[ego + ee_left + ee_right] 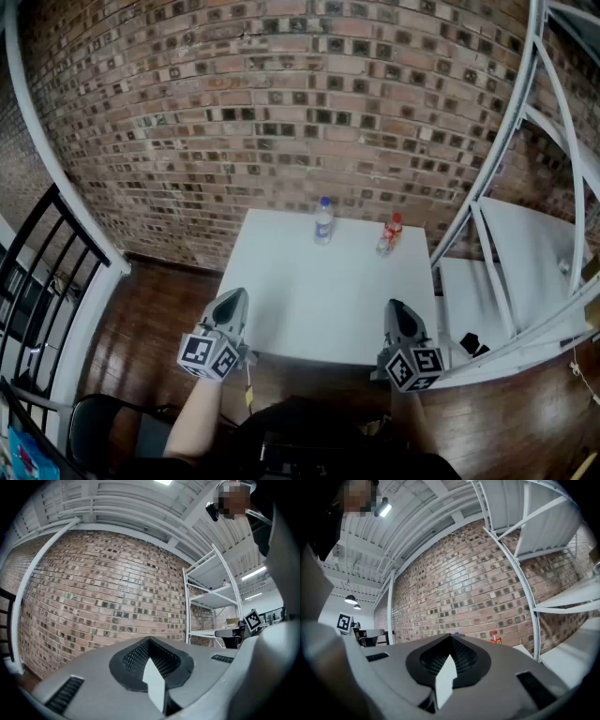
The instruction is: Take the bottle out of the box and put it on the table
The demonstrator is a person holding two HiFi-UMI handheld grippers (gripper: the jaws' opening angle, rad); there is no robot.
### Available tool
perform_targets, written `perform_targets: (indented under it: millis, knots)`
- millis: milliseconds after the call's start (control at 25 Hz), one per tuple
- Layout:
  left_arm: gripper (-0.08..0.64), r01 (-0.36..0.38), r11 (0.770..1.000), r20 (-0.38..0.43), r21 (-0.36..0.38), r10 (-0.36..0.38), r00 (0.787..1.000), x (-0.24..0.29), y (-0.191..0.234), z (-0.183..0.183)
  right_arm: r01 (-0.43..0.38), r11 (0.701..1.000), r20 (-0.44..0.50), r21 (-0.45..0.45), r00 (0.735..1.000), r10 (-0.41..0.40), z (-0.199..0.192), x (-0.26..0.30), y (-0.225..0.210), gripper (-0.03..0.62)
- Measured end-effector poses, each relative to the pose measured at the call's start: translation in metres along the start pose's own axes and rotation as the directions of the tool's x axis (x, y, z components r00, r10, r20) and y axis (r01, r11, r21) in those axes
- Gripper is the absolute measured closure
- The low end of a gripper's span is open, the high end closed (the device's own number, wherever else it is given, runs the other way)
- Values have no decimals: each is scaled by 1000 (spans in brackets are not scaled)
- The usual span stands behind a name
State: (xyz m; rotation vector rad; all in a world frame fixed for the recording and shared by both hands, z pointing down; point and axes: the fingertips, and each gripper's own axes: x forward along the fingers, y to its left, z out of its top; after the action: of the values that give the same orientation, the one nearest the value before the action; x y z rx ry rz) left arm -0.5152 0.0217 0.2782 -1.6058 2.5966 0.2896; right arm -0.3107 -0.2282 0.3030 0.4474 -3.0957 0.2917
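Both grey, the left claw (234,298) and right claw (395,307) bear black-and-white marker cubes (208,354).

Bright, even glow from the ceiling light (383,508); fisheye bows the brick wall (281,112) (corners go black).

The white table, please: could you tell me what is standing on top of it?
Near the far edge of the table stand a blue-capped bottle and a red-capped bottle, apart. The left gripper and right gripper hide bits of its near edge.
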Motion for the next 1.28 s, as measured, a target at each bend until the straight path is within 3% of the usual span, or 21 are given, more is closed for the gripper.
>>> perform_targets:
  millis: [160, 320, 600, 760, 960, 1280]
  knots:
    - [555, 34, 999, 3, -8, -34, 999, 17, -24, -4, 40, 999, 12, -4, 999, -40, 2, -18, -22, 589]
    - [555, 116, 993, -7, -19, -116, 993, 41, -65, -13, 117, 993, 22, -5, 993, -116, 3, -50, -52, 589]
    - [555, 291, 955, -10, -53, -292, 956, 84, -147, -34, 295, 955, 21, -15, 955, -295, 2, -131, -108, 589]
    - [555, 438, 895, 19, -82, -438, 899, 104, -199, -33, 411, 911, 60, -22, 911, -409, 12, -169, -120, 589]
    - [555, 577, 809, 28, -113, -578, 816, 114, -230, -34, 543, 840, 107, -7, 835, -539, 19, -210, -107, 589]
    - [555, 738, 652, 33, -174, -745, 666, 108, -264, -44, 724, 689, 115, 16, 683, -721, 4, -274, -66, 589]
